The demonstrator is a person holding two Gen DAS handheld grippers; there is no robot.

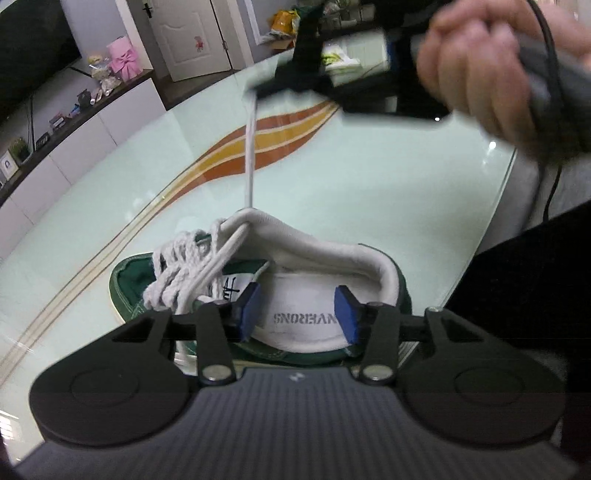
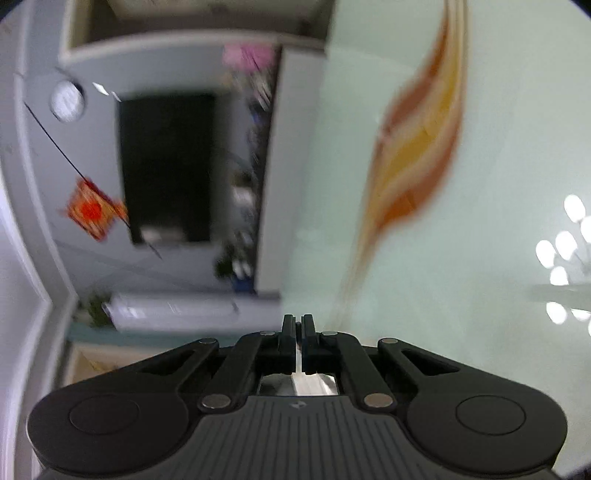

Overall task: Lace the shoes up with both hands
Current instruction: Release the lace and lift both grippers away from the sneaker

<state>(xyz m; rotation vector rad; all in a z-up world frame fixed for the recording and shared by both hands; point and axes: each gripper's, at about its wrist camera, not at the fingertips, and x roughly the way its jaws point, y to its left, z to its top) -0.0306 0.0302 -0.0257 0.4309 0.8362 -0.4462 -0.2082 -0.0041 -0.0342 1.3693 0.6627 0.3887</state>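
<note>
Insole (image 1: 306,317) of the green shoe (image 1: 129,288): grey block print, seen upside down, legible part "NVERONS"; first letters hidden behind the blue finger pad (image 1: 346,314). White tongue label (image 1: 232,288): black handwritten-style mark, unreadable. Right wrist view: no legible text.

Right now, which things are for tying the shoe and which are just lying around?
For the job: green shoe, white lace, left gripper, right gripper.

Just around: pink box, snack bags, table.
</note>
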